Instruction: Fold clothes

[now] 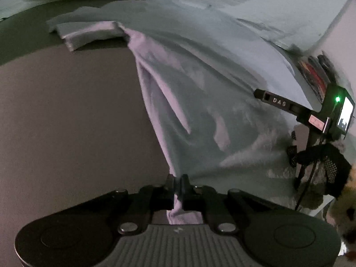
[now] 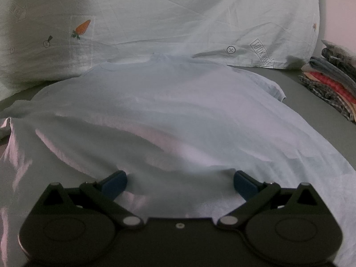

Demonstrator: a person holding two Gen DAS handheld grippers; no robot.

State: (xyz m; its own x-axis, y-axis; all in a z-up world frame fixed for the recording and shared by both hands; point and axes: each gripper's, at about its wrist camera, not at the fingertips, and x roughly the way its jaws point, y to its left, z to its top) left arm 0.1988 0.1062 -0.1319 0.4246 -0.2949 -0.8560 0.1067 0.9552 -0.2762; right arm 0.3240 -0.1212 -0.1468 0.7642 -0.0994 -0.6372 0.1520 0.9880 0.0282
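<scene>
Left gripper (image 1: 177, 192) pinched on the pale t-shirt (image 1: 200, 102) hem, right gripper (image 2: 179, 183) gaping empty over it; we judge it light, limp, best gripped at hems.

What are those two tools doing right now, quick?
Left tool: closed, pinching an edge of the pale T-shirt.
Right tool: open, holding nothing; the T-shirt lies between its fingers.

A T-shirt (image 2: 169, 111) is spread flat on the bed surface (image 2: 289, 82), its collar towards a printed sheet (image 2: 178, 17) bunched behind it. To the right, a stack of folded clothes (image 2: 331, 82) is set (apparently apart from the shirt).
</scene>
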